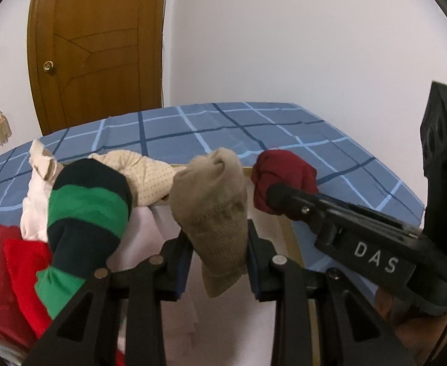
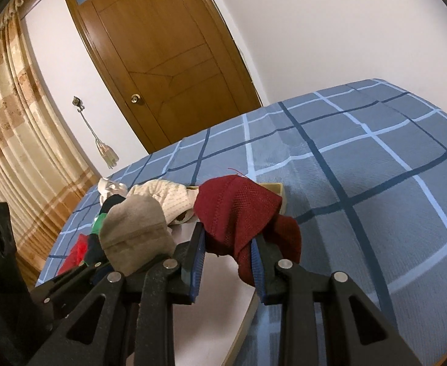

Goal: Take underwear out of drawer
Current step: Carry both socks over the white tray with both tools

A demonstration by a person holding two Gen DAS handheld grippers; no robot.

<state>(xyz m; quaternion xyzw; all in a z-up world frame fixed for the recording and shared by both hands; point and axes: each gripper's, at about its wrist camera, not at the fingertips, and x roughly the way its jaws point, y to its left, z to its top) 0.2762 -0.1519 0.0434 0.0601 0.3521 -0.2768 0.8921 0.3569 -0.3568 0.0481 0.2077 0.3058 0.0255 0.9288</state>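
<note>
My left gripper (image 1: 218,235) is shut on a tan piece of underwear (image 1: 214,201), which bulges above the fingers and hangs below them. To its right, my right gripper (image 1: 273,193) is shut on a dark red mesh piece (image 1: 284,177). In the right wrist view the right gripper (image 2: 228,235) pinches that red piece (image 2: 235,207), with the tan piece (image 2: 135,235) at its left. Both are held over the shallow wooden drawer (image 1: 295,244), which lies on the bed. A green and navy striped piece (image 1: 86,213) and a cream dotted one (image 1: 144,177) sit at the drawer's left.
The drawer's rim (image 2: 276,190) rests on a blue checked bedcover (image 2: 360,183). White (image 1: 35,207) and bright red (image 1: 19,274) clothes are heaped at the left. Beyond the bed stand a brown door (image 2: 168,61), a white wall and a striped curtain (image 2: 12,152).
</note>
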